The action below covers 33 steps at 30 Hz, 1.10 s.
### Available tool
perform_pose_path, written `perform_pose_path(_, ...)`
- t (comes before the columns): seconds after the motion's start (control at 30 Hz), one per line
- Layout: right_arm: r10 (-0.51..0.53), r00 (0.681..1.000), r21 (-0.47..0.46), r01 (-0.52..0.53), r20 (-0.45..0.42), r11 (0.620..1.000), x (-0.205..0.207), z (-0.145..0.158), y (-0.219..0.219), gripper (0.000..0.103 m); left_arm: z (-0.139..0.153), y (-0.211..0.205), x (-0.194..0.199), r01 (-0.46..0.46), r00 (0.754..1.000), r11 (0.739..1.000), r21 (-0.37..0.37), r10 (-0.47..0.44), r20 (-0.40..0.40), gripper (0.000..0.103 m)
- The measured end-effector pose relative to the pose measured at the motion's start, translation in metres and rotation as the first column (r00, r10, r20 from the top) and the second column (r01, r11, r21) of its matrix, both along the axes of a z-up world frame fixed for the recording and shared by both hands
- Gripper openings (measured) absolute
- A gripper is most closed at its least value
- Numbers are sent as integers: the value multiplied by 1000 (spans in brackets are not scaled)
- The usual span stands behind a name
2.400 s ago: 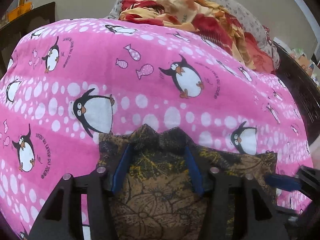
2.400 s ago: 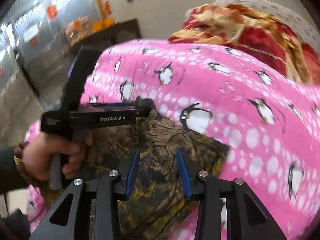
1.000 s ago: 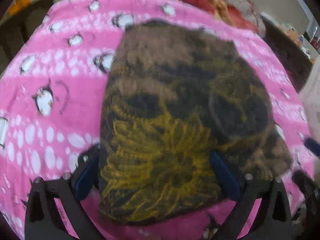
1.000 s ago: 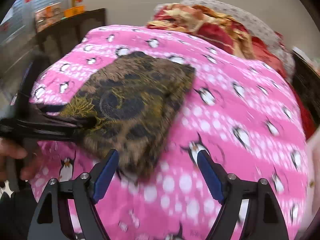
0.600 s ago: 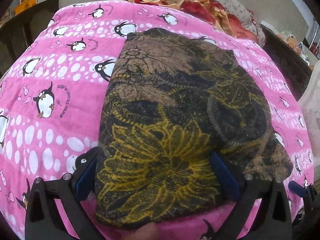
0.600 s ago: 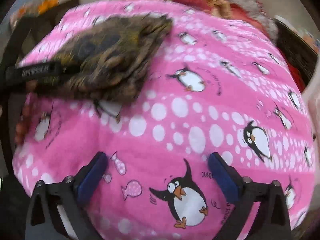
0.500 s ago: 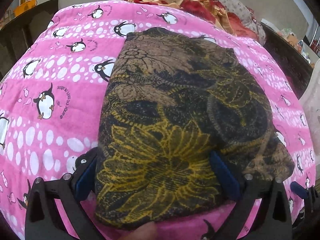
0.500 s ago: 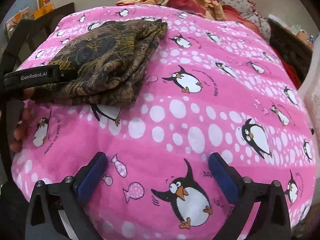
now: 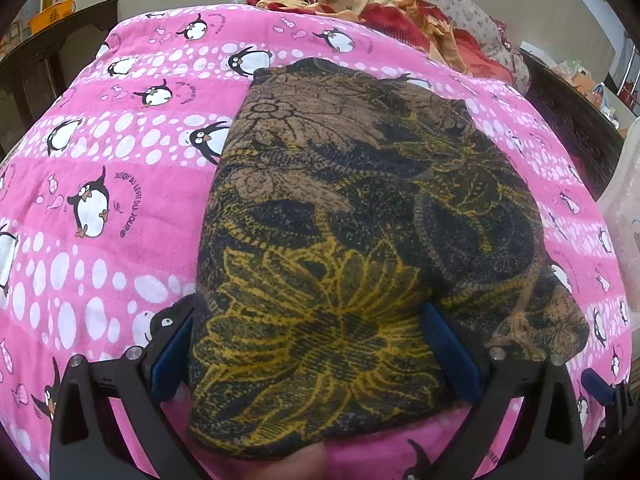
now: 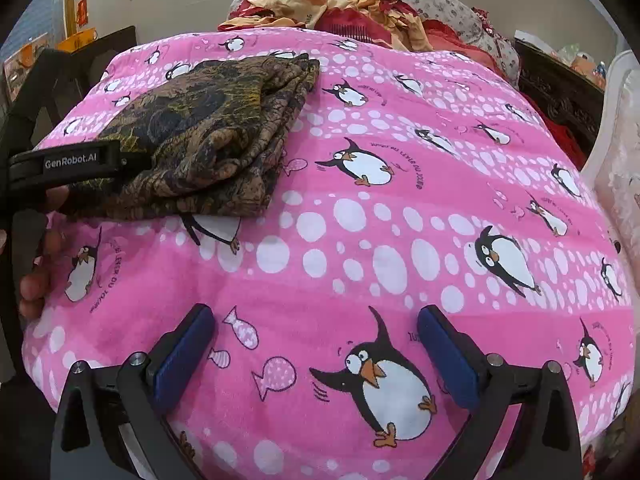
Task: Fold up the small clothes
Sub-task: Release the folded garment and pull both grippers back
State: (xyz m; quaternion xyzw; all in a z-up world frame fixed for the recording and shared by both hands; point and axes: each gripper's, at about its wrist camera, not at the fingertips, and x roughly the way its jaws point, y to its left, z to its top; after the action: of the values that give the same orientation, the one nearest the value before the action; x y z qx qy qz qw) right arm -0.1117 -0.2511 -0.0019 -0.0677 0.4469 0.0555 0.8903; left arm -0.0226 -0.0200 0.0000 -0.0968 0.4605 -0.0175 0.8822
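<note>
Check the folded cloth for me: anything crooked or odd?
Slightly. The brown cloth is folded, but its layers do not line up: lower edges stick out along the near side. The left gripper straddles it, open.

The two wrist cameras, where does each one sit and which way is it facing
Left wrist: on the left hand-held gripper, low over the folded brown cloth; its open fingers flank the cloth.
Right wrist: on the right hand-held gripper, open over the pink penguin blanket; the left hand-held gripper and fingers show at left.
Shared: cloth, blanket, red-orange bedding.
</note>
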Motion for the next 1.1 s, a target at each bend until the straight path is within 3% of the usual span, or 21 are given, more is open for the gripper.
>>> perform_pose_path(0.1, -2, 1000, -7, 2, -22, 1000, 4, 1, 0, 103, 0, 0, 0, 1, 1000, 1000, -3, -1, -1, 103)
perform_pose_path(0.27, -26, 990, 26, 30, -139, 999, 14, 13, -4, 103, 0, 0, 0, 1, 1000, 1000, -2, -1, -5, 103)
perform_pose_path(0.37, -49, 987, 44, 57, -156, 997, 12, 29, -11, 103, 14, -2, -12, -22, 999, 998, 53, 23, -24, 103)
perform_pose_path(0.47, -76, 990, 28, 80, -118, 996, 8, 55, -17, 103, 36, -7, -30, -47, 998, 991, 124, 51, -26, 103)
perform_pose_path(0.77, -59, 996, 31, 57, 60, 998, -6, 137, -19, 103, 96, -22, -60, -45, 999, 985, 165, 45, 3, 103)
perform_pose_path(1.1, -62, 996, 50, 59, 60, 997, -6, 143, -13, 103, 107, -36, -65, -30, 1000, 980, 196, 29, 11, 103)
